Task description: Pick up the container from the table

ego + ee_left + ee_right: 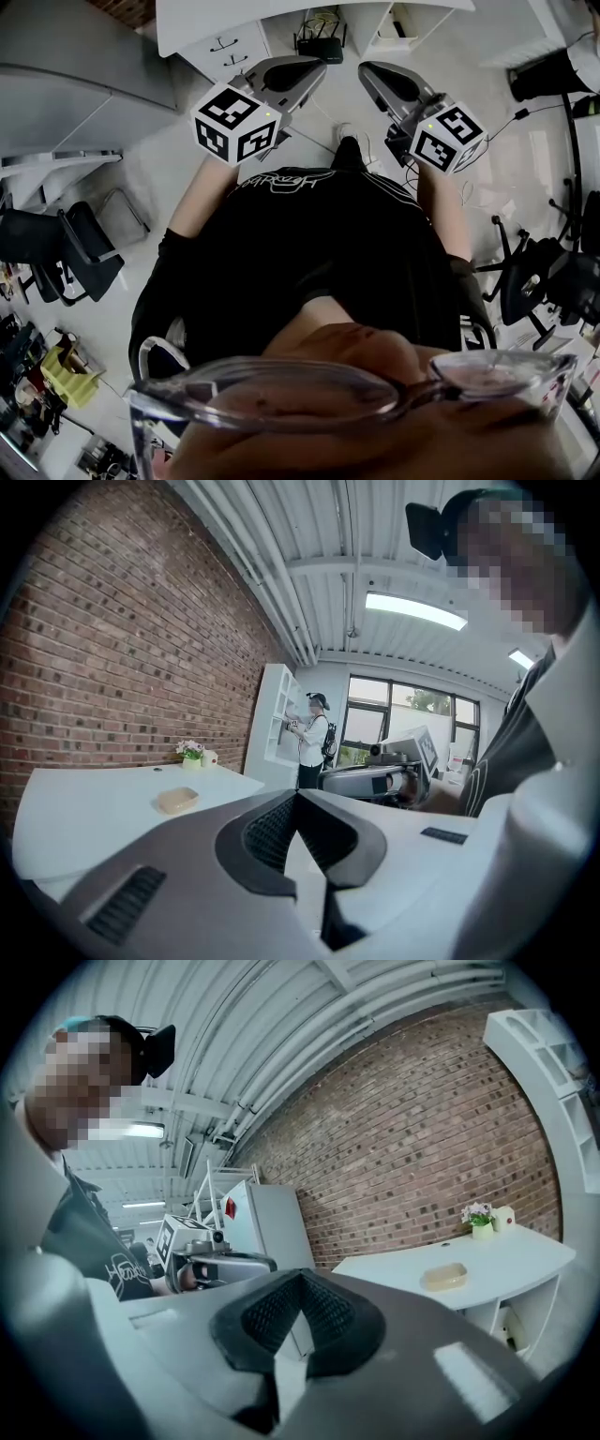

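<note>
A shallow beige container [177, 800] lies on a white curved table [84, 808] by the brick wall, far ahead of both grippers. In the right gripper view the container [444, 1276] sits at the right on the same table [506, 1260]. My left gripper [298, 794] is shut with nothing between its jaws. My right gripper [300, 1274] is shut and empty too. In the head view the left gripper [314, 67] and the right gripper [367, 71] are held out side by side in front of my body, tips close together. The container is not seen there.
A small flower pot [190, 752] and a white cup [210, 757] stand at the table's far end. A person [312, 738] stands at a tall white shelf [272, 726]. A white cabinet [267, 1227] stands by the wall. Office chairs [80, 248] sit on the floor.
</note>
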Tool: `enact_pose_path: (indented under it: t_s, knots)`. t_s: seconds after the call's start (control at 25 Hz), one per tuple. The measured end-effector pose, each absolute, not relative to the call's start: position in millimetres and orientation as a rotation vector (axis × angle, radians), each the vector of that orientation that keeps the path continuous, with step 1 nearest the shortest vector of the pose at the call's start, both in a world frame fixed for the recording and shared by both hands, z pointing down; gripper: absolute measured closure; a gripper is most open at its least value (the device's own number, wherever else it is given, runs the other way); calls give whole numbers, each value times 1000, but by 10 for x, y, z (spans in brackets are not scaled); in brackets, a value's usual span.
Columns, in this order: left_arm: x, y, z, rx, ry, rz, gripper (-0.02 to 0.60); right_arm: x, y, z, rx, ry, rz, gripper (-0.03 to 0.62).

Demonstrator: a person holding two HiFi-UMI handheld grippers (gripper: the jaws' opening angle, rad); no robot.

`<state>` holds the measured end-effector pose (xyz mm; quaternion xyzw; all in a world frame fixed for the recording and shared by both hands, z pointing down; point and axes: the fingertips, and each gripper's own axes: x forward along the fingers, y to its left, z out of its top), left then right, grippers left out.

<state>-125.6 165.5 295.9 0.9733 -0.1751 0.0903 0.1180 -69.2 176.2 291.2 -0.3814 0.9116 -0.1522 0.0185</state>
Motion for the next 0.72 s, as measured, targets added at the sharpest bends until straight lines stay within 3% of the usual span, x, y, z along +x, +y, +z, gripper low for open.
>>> enact_pose_path:
  t_s: [0.32,0.72]
  knots:
    - [-1045,1497,2997,2865,-503,258,580,-476,1533,3015,-1169,2807,-509,591]
    - [-528,540,3308,2762,-541,316,580,19,510,3326,-1119,2821,-640,591]
